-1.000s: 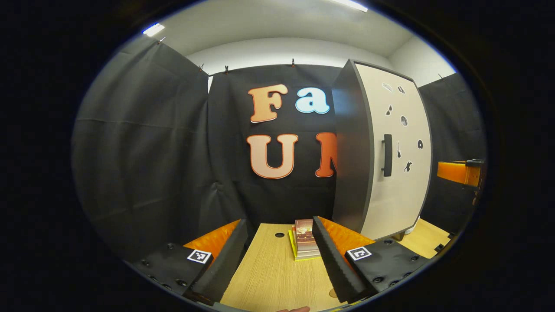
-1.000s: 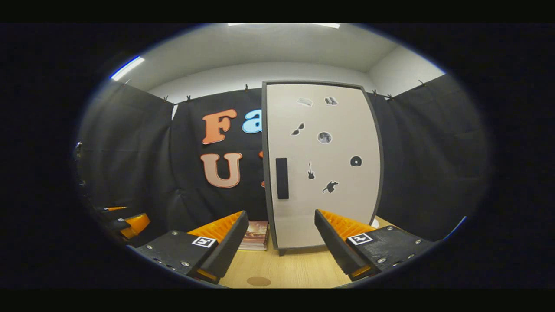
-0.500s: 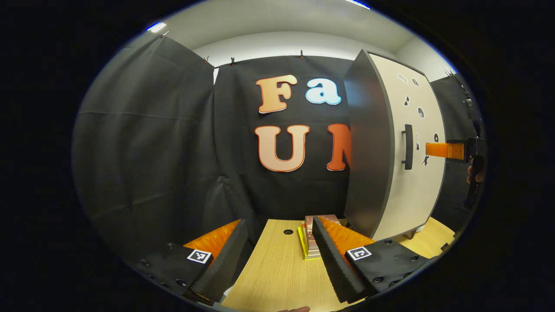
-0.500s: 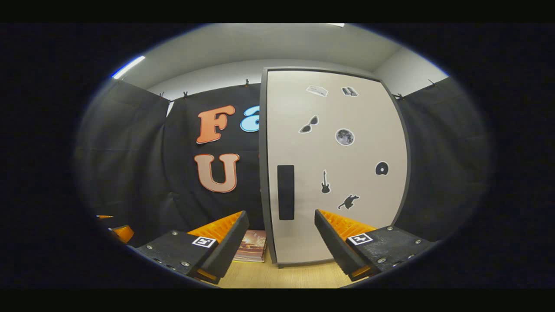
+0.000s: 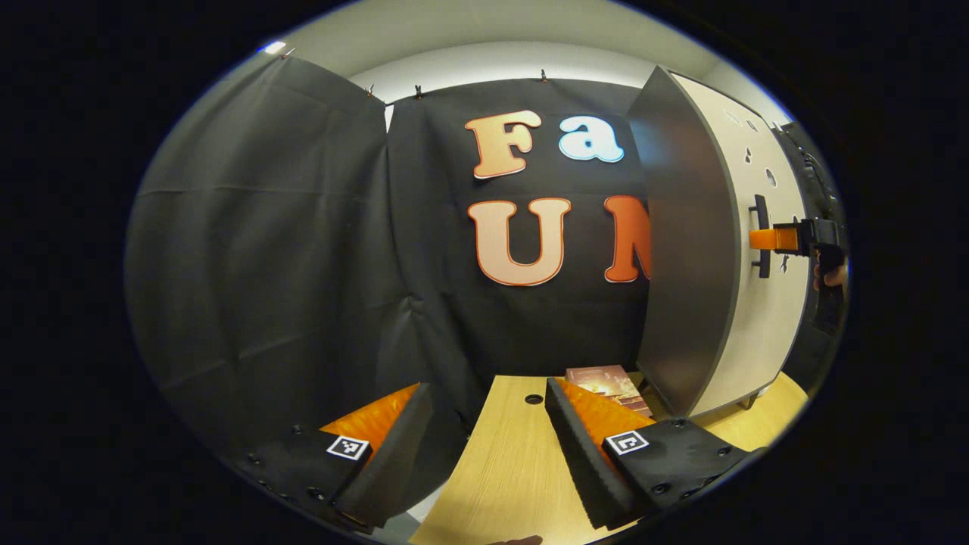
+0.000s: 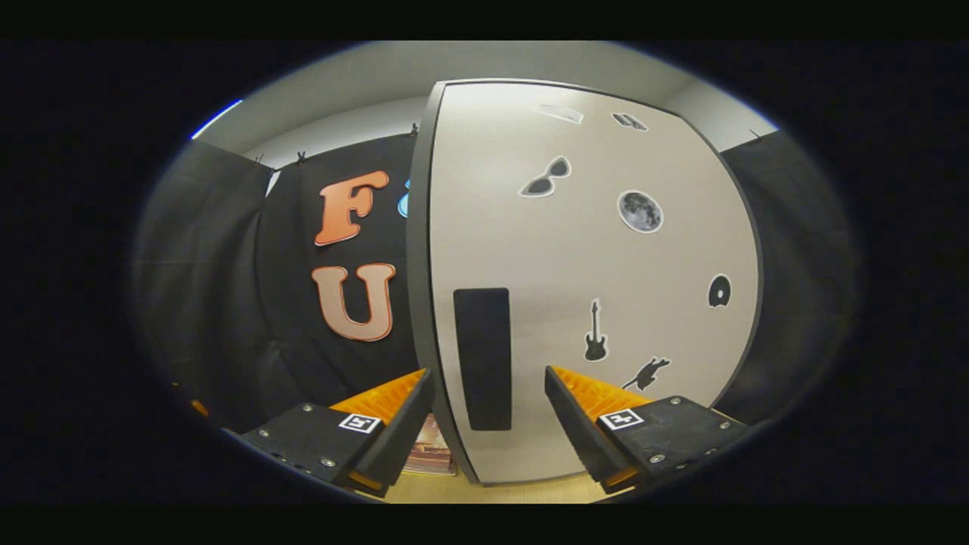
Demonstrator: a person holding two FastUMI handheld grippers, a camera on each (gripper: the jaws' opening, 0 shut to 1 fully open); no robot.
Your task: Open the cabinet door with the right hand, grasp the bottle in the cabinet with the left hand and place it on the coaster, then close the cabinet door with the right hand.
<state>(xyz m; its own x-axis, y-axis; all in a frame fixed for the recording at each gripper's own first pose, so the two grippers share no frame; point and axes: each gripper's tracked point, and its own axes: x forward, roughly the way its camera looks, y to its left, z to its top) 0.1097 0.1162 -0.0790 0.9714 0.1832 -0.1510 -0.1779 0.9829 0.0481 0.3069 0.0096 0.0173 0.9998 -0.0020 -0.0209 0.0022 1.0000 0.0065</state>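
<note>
Cabinet door (image 6: 590, 288) shut, upright close ahead in the right gripper view, black handle (image 6: 483, 358) framed between the right gripper (image 6: 484, 412) fingers, spread wide and apart from it. No legible writing; only picture stickers (image 6: 640, 210) on the door: sunglasses, moon, guitar, disc. Left gripper (image 5: 484, 446) wide too, low over the wooden table (image 5: 507, 477), holding nothing. Farther off, books (image 5: 606, 382) beside the cabinet; beyond, a hand (image 5: 829, 276) holding the right gripper level at the handle (image 5: 761, 235).
</note>
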